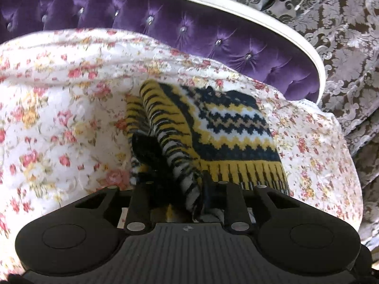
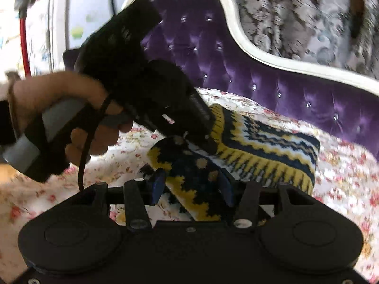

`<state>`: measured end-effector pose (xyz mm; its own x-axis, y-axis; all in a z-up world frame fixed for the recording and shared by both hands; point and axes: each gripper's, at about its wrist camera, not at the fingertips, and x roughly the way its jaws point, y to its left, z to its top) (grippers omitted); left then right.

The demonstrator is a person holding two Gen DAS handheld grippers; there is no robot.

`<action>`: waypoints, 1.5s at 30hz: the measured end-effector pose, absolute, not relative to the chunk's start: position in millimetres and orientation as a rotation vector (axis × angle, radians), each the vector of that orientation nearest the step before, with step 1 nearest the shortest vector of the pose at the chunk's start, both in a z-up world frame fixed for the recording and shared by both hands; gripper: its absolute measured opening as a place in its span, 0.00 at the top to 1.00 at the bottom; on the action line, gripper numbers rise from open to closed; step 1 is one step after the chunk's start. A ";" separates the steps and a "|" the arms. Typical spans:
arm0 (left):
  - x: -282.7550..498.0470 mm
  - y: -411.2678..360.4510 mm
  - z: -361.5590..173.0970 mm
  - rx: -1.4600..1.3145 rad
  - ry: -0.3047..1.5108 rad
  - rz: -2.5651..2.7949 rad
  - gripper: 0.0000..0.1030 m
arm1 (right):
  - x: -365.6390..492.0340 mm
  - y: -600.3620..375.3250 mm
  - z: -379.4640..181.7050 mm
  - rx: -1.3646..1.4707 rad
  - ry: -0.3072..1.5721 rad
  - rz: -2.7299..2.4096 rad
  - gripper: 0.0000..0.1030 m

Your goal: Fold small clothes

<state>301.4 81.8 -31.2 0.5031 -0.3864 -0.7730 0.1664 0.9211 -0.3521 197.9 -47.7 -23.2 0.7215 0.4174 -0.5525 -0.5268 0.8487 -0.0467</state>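
Floral bedspread (image 1: 59, 118); purple tufted headboard (image 1: 165, 23), white-trimmed; damask curtain (image 1: 343, 35) behind.

- The right tool (image 2: 191, 184) sits at the bottom of the view, and its blue-padded fingers (image 2: 157, 184) stand on either side of a fold of the knitted sweater (image 2: 272, 149); whether the pads press on the cloth cannot be told.
- The sweater, zigzagged in yellow, navy and white, lies on a floral bedspread (image 2: 343, 172) printed with pink roses.
- The left tool (image 2: 196, 139), black and bulky, reaches down from the upper left, with its tip on the sweater near its ribbed yellow edge.
- A hand (image 2: 78, 118) grips the left tool's grey handle, and a black cable hangs beside it.
- Behind stands a purple tufted headboard (image 2: 236, 59) with a cream frame, and patterned grey curtains (image 2: 284, 7) hang beyond it.
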 end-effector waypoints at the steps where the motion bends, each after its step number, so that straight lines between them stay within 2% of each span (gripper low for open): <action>1: 300.4 83.0 -27.7 -0.241 0.978 -0.343 0.78 | 198.9 -43.5 -24.2 -0.230 0.553 0.523 0.52; 2: 300.4 85.3 -24.4 -0.244 0.967 -0.347 0.79 | 199.0 -38.8 -24.7 -0.252 0.549 0.517 0.79; 3: 302.0 88.2 -21.9 -0.255 0.958 -0.347 0.79 | 199.3 -34.9 -24.4 -0.262 0.548 0.511 0.87; 8: 307.8 103.2 -38.2 -0.273 0.980 -0.305 0.78 | 207.6 -17.3 -34.0 -0.236 0.597 0.565 0.86; 11: 305.4 105.7 -54.6 -0.255 0.968 -0.298 0.76 | 226.2 -12.7 -56.6 -0.170 0.724 0.602 0.82; 13: 301.3 106.0 -52.6 -0.236 0.943 -0.309 0.71 | 229.0 -20.0 -55.9 -0.122 0.724 0.611 0.79; 14: 300.4 106.2 -50.6 -0.232 0.941 -0.311 0.68 | 229.5 -27.1 -51.3 -0.082 0.726 0.625 0.75; 15: 299.5 106.8 -47.7 -0.229 0.941 -0.293 0.56 | 229.5 -34.8 -46.5 -0.043 0.720 0.635 0.75; 16: 297.6 108.2 -44.5 -0.232 0.936 -0.268 0.46 | 229.5 -44.0 -40.8 -0.004 0.713 0.641 0.66; 17: 295.7 109.8 -41.0 -0.241 0.926 -0.250 0.43 | 229.8 -55.2 -34.8 0.036 0.707 0.640 0.49; 18: 293.5 114.4 -38.3 -0.256 0.913 -0.244 0.41 | 230.3 -67.5 -28.4 0.076 0.695 0.628 0.41; 19: 290.2 116.9 -35.1 -0.271 0.900 -0.243 0.39 | 230.5 -77.9 -22.4 0.110 0.678 0.607 0.25; 20: 287.4 118.8 -33.0 -0.284 0.889 -0.247 0.37 | 231.3 -92.2 -17.3 0.149 0.658 0.578 0.20; 22: 281.2 121.3 -31.0 -0.300 0.877 -0.255 0.29 | 238.1 -119.2 -11.1 0.220 0.638 0.517 0.17; 23: 278.7 121.6 -31.6 -0.301 0.881 -0.256 0.29 | 244.2 -134.1 -9.7 0.261 0.637 0.480 0.11; 24: 277.1 121.0 -33.7 -0.297 0.896 -0.261 0.29 | 250.7 -145.1 -9.5 0.294 0.640 0.444 0.09; 31: 274.9 120.1 -51.4 -0.336 0.971 -0.302 0.29 | 294.8 -200.3 -39.3 0.529 0.756 0.336 0.09; 42: 279.3 109.9 -72.4 -0.386 1.034 -0.346 0.28 | 328.8 -194.0 -86.2 0.687 0.808 0.471 0.10; 43: 278.7 108.2 -71.7 -0.381 1.032 -0.339 0.29 | 329.3 -193.8 -87.9 0.703 0.802 0.482 0.16; 44: 278.1 106.8 -70.4 -0.371 1.027 -0.329 0.31 | 330.4 -193.0 -89.5 0.718 0.803 0.492 0.31; 45: 277.5 105.9 -68.7 -0.361 1.023 -0.316 0.38 | 331.8 -192.2 -91.2 0.721 0.817 0.480 0.38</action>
<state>277.5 105.9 -68.7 0.4848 -0.4189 -0.7678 0.0872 0.8966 -0.4341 331.8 -192.2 -91.2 0.6015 0.6357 -0.4839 -0.1127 0.6671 0.7363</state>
